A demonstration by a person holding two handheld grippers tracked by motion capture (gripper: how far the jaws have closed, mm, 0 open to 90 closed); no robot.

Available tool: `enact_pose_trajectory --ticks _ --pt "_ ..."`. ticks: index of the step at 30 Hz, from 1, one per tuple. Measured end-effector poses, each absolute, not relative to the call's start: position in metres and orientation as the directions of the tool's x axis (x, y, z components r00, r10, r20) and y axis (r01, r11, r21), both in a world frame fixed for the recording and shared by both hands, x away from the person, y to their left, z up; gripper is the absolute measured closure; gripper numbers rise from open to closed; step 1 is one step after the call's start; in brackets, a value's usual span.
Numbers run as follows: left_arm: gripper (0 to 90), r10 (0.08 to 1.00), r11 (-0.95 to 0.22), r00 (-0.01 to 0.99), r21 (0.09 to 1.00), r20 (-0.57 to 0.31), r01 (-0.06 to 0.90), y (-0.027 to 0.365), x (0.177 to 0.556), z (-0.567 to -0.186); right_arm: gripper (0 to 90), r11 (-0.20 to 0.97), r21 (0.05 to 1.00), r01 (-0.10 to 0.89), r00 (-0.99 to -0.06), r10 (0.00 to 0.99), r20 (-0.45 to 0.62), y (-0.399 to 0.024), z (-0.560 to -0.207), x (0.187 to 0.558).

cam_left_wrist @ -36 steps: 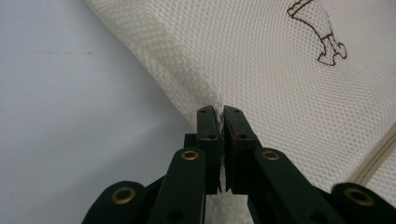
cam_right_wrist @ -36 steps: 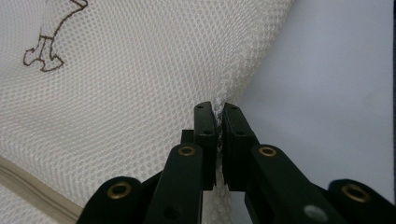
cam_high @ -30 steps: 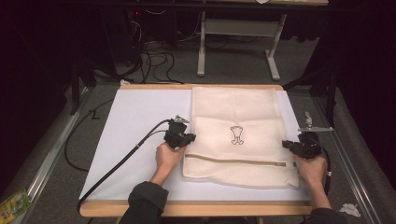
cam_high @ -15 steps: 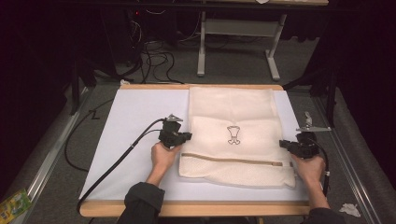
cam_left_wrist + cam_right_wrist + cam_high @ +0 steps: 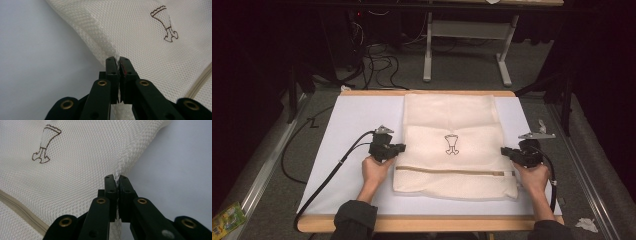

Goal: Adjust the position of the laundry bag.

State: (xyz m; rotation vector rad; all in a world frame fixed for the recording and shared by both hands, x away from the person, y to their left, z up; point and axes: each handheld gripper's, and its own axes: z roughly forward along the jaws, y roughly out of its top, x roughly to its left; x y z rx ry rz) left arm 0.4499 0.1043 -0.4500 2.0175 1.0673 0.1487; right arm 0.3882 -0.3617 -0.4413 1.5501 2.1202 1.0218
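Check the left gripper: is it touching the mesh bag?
Touching. In the left gripper view, the left gripper has its jaws shut on the side edge of the mesh bag, with fabric pinched between them.

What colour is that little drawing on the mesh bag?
Dark brown outline on the cream mesh bag, clearest in the left gripper view.

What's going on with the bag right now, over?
Left hand-held gripper shut on mesh bag left edge. Right hand-held gripper shut on its right edge. Bag flat on table, zipper nearest person. Nothing in the way.
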Motion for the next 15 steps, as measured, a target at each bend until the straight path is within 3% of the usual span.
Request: enact_pose_trajectory --ticks 15 --pt "87.0 0.759 -0.223 0.584 0.728 -0.288 0.648 0.137 0.448 -0.446 88.5 0.171 0.706 0.688 -0.397 0.902 0.169 -0.337 -0.447 0.398"
